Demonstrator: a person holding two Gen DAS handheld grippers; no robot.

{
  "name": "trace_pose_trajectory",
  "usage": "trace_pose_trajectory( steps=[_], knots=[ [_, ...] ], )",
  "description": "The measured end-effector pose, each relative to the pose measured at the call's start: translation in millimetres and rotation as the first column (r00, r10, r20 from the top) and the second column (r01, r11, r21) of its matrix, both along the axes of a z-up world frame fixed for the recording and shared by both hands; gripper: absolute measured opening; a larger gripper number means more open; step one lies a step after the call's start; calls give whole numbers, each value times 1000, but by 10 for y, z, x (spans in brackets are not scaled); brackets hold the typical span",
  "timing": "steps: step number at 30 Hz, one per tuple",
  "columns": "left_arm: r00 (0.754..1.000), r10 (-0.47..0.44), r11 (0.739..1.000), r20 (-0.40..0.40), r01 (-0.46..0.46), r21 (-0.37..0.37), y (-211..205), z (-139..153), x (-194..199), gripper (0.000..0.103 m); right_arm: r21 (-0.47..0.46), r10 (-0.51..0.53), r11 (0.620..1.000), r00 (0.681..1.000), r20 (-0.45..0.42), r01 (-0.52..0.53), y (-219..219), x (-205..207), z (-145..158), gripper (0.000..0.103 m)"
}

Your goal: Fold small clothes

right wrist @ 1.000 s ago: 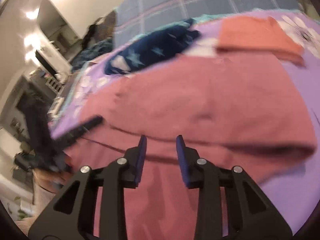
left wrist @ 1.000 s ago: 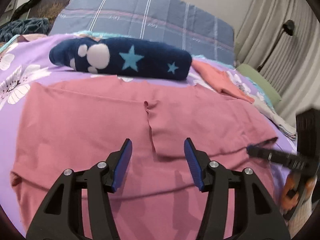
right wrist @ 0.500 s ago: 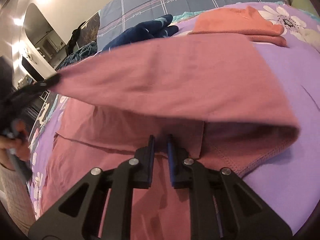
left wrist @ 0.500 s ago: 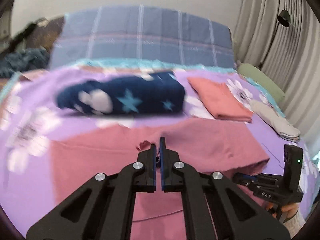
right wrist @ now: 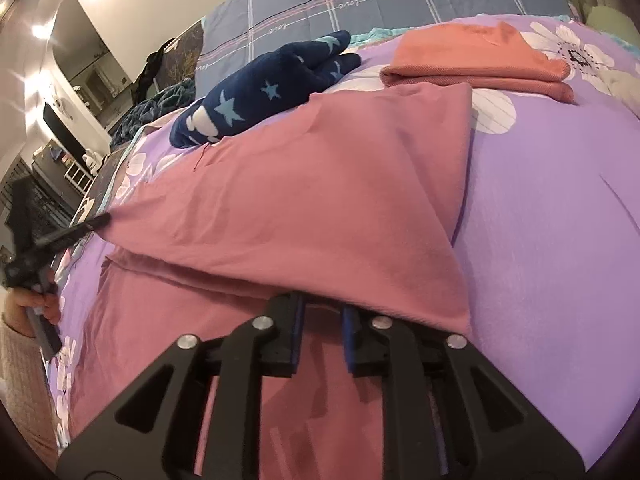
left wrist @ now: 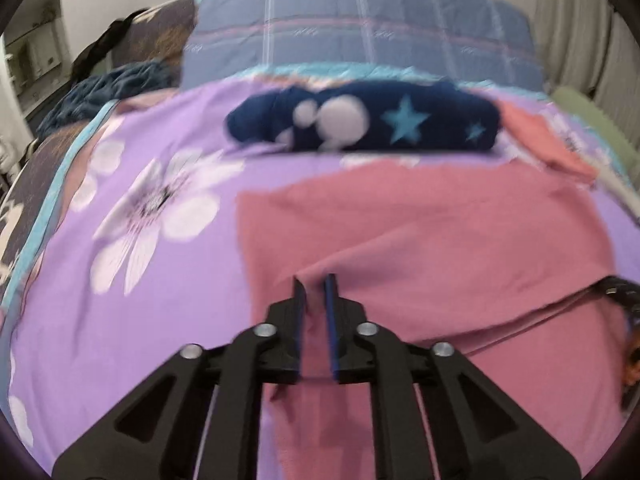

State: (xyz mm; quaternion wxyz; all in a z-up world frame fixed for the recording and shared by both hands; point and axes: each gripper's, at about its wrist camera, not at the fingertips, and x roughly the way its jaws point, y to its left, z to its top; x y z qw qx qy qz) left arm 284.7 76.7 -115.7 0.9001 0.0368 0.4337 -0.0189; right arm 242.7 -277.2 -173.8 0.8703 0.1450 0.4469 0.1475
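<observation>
A dusty pink garment lies on the purple flowered bedspread, its near edge folded up over the rest. My left gripper is shut on a corner of that edge and holds it above the lower layer. In the right wrist view the same pink garment is stretched taut between both grippers. My right gripper is shut on the other corner, its tips hidden under the cloth. The left gripper shows there at the far left, pinching its corner.
A rolled navy blanket with stars lies behind the garment. A folded orange garment sits at the back right. A plaid blue duvet lies along the headboard. The bedspread is bare to the right. Curtains hang at the far right.
Both grippers have closed on the garment's near edge. They have lifted it and carried it toward the blanket, so the garment is folded over itself.
</observation>
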Motion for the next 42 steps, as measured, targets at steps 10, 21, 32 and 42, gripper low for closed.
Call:
trace_pose_trajectory(
  steps=[10,21,32,42],
  knots=[
    [994,-51,981,98,68,-180,-47,42,-29,19,62,161,984,980,114,-169,-77,-267,600,50],
    [996,-76,994,49,80,-74,-361,-402,85,39,132,-176,974,981,-83,186,-910,837,348,59],
    [995,-81,992,54,86,-97,-329,-396,81,42,-135,-315,940,949,0,312,-996,1047,296,9],
    [994,-40,955,101,68,-290,-5,-257,-16,47,-389,43,919,998,-50,-59,-163,63,119,11]
  ],
)
